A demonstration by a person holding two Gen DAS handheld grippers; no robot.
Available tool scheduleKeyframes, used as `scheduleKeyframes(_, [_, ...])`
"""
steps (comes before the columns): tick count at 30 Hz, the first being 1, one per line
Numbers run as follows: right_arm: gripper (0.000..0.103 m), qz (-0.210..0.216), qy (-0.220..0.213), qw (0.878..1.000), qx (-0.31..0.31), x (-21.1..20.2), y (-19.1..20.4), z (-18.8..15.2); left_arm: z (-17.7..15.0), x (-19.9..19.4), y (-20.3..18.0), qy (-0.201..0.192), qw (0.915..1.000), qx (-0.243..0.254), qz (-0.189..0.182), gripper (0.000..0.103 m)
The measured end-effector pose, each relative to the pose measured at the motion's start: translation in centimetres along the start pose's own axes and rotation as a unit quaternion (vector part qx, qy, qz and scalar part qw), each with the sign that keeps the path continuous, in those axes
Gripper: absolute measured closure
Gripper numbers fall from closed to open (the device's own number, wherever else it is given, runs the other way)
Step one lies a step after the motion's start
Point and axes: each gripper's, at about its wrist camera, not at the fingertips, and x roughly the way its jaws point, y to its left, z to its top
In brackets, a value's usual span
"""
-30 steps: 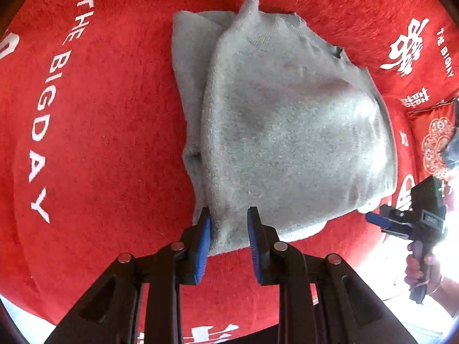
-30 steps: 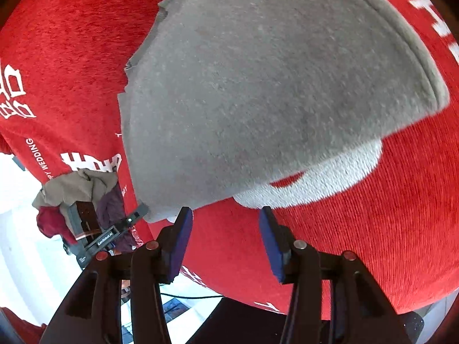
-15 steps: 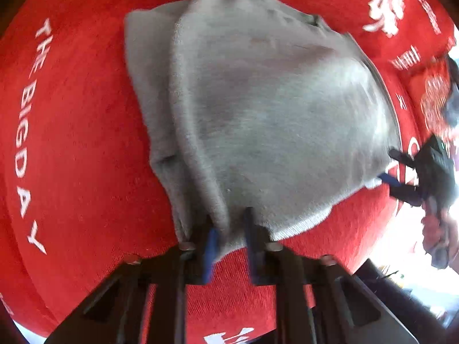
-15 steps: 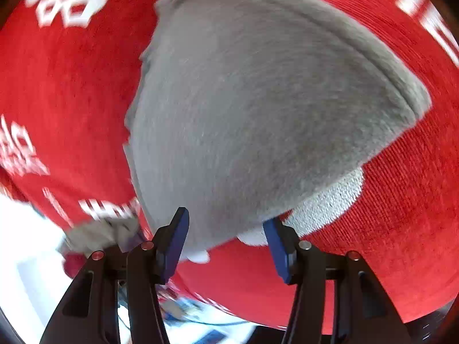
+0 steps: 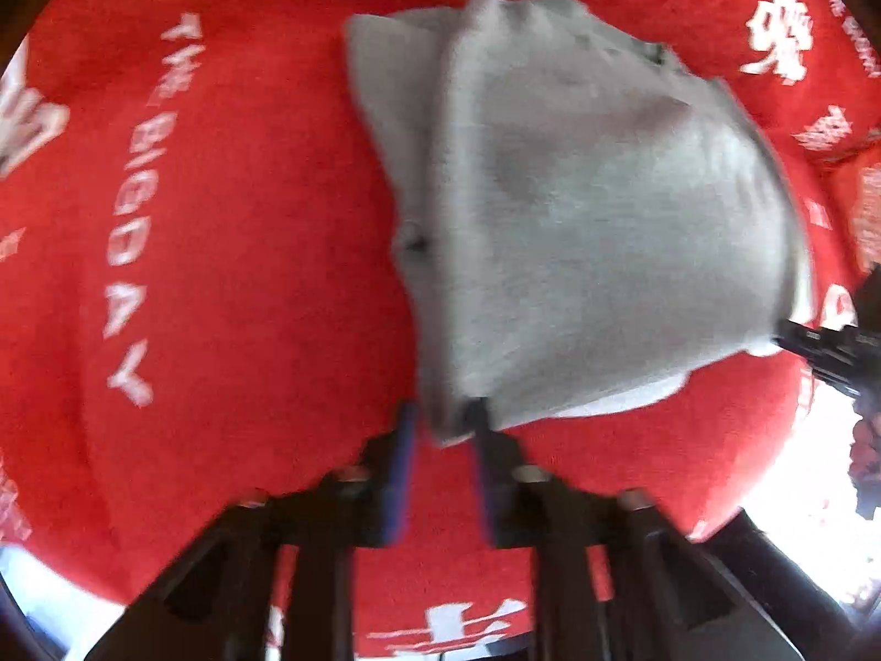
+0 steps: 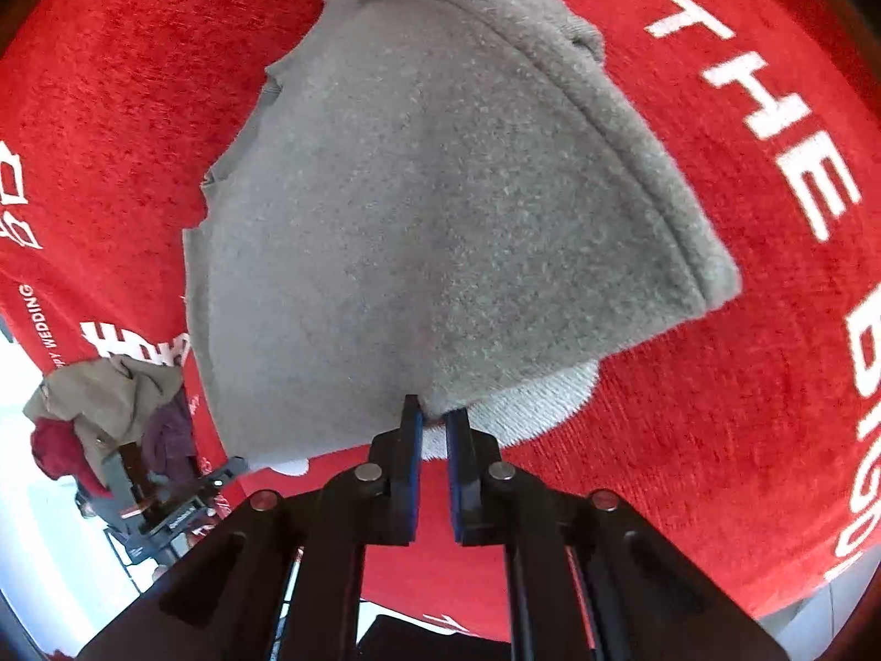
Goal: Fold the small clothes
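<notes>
Left tool [image 5: 440, 429] jaws opening, grey garment [image 5: 594, 209] corner between them. Right tool [image 6: 434, 423] closing, narrow, pinching garment's near edge. Garment folded, rumpled, on red surface [image 5: 248, 275].

Bright daylight, fisheye views.
We see motion blur across the left view, a sharp right view, blown-out white glare at lower corners, dark curved edges.

Red cloth [image 5: 231, 286] carries white print: "THE BIGDAY" down the left in the left wrist view; "THE BIG…", cut at the edge, down the right in the right wrist view, "WEDDING" near left edge. White Chinese-style characters too blurred to read.
</notes>
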Motion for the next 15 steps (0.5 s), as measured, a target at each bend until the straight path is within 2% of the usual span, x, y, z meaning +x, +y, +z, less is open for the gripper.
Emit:
scheduleKeyframes(1, [0.081, -0.010, 0.002, 1.000, -0.003, -0.2, 0.2, -0.1, -0.5, -0.6, 0.0, -0.007, 0.9998, -0.011, 0.013, 0.052])
scheduleKeyframes(2, [0.077, -0.025, 0.004, 1.000, -0.015, -0.5, 0.9, -0.2, -0.8, -1.0, 0.0, -0.015, 0.9995, -0.019, 0.019, 0.049])
scheduleKeyframes(3, [0.077, -0.032, 0.007, 0.999, -0.036, -1.0, 2.1, -0.3, -1.1, -1.4, 0.0, -0.021, 0.9991, -0.029, 0.025, 0.046])
scheduleKeyframes(6, [0.077, -0.017, 0.015, 0.994, -0.106, -1.5, 6.4, -1.0, -2.0, -2.3, 0.0, -0.032, 0.9976, -0.051, 0.034, 0.045])
scheduleKeyframes(7, [0.076, -0.013, 0.019, 0.990, -0.139, -1.1, 8.5, -1.1, -2.2, -2.4, 0.2, -0.033, 0.9968, -0.060, 0.041, 0.030])
scheduleKeyframes(9, [0.076, -0.015, 0.024, 0.980, -0.195, 0.3, 12.3, -0.8, -2.7, -2.5, 0.3, -0.038, 0.9952, -0.078, 0.046, 0.011])
scheduleKeyframes(13, [0.077, -0.022, 0.035, 0.953, -0.300, 6.4, 20.7, 0.8, -3.6, -2.9, 0.6, -0.047, 0.9919, -0.103, 0.058, 0.011])
scheduleKeyframes(15, [0.078, -0.016, 0.035, 0.949, -0.314, 9.8, 23.7, 2.0, -4.1, -2.5, 1.1, -0.040, 0.9905, -0.114, 0.066, 0.011])
